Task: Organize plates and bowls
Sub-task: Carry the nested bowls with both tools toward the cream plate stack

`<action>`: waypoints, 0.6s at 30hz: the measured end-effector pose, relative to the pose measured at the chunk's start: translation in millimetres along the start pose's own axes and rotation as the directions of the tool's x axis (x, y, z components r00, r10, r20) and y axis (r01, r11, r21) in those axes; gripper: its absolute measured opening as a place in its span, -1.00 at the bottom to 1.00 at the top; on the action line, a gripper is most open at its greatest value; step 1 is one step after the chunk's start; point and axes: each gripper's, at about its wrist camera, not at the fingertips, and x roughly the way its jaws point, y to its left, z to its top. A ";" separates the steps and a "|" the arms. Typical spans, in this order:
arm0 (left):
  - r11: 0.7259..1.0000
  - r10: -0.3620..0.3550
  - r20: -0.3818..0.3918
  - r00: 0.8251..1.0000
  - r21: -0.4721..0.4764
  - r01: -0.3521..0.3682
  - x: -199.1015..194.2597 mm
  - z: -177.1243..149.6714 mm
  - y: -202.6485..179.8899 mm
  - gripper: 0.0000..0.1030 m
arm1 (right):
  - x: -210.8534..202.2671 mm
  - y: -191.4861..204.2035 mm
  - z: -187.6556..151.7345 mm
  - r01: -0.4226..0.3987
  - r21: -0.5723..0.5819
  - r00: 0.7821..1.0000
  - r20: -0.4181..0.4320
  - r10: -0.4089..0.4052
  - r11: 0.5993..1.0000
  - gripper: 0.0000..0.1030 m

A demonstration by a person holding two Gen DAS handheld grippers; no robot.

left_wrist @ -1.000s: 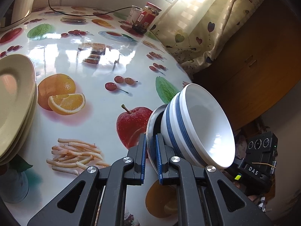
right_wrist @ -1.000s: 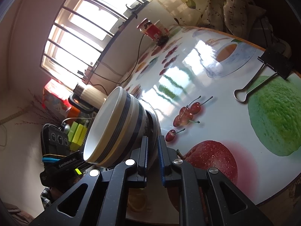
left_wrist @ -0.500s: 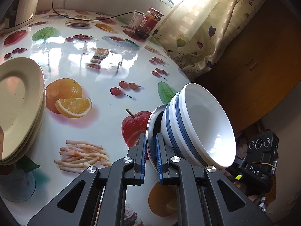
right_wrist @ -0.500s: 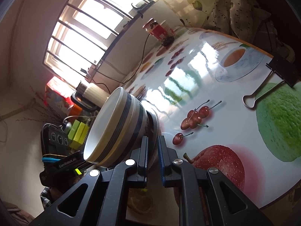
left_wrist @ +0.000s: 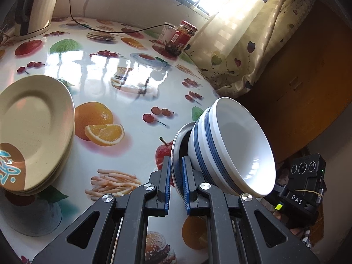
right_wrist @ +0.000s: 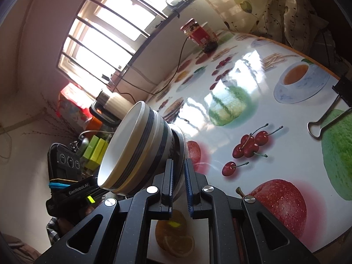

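A stack of white bowls with blue bands (left_wrist: 237, 145) sits nested in a shallow metal dish (left_wrist: 176, 140), and the whole stack is tilted above the fruit-print table (left_wrist: 123, 83). My left gripper (left_wrist: 176, 162) is shut on the dish's rim. From the opposite side, my right gripper (right_wrist: 178, 165) is shut on the same metal dish (right_wrist: 181, 138), with the bowls (right_wrist: 136, 145) opening away to the left. A stack of beige plates (left_wrist: 33, 132) rests on the table at the left.
A kettle (left_wrist: 33, 6) with a black cable stands at the back left. A red-lidded jar (left_wrist: 182, 37) sits near the curtain (left_wrist: 253, 44). A binder clip (right_wrist: 325, 118) lies by the table's right edge, and a wooden cabinet (left_wrist: 308, 77) stands beyond the table.
Both grippers keep their hold on the dish. The left view has drawn back and up a little, so more of the plate stack and the kettle now show.
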 end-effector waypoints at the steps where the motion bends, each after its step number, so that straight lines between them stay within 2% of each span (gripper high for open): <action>1: 1.000 0.003 0.003 1.000 -0.003 -0.003 -2.3 0.6 1.3 -0.81 | 1.3 2.3 0.9 -0.003 -0.005 1.000 -0.002 0.003 1.000 -0.77; 18: 0.998 0.048 0.072 0.996 -0.034 -0.046 -41.3 13.6 17.0 -0.81 | 29.7 42.4 16.8 -0.058 -0.068 0.998 -0.043 0.055 0.996 -0.77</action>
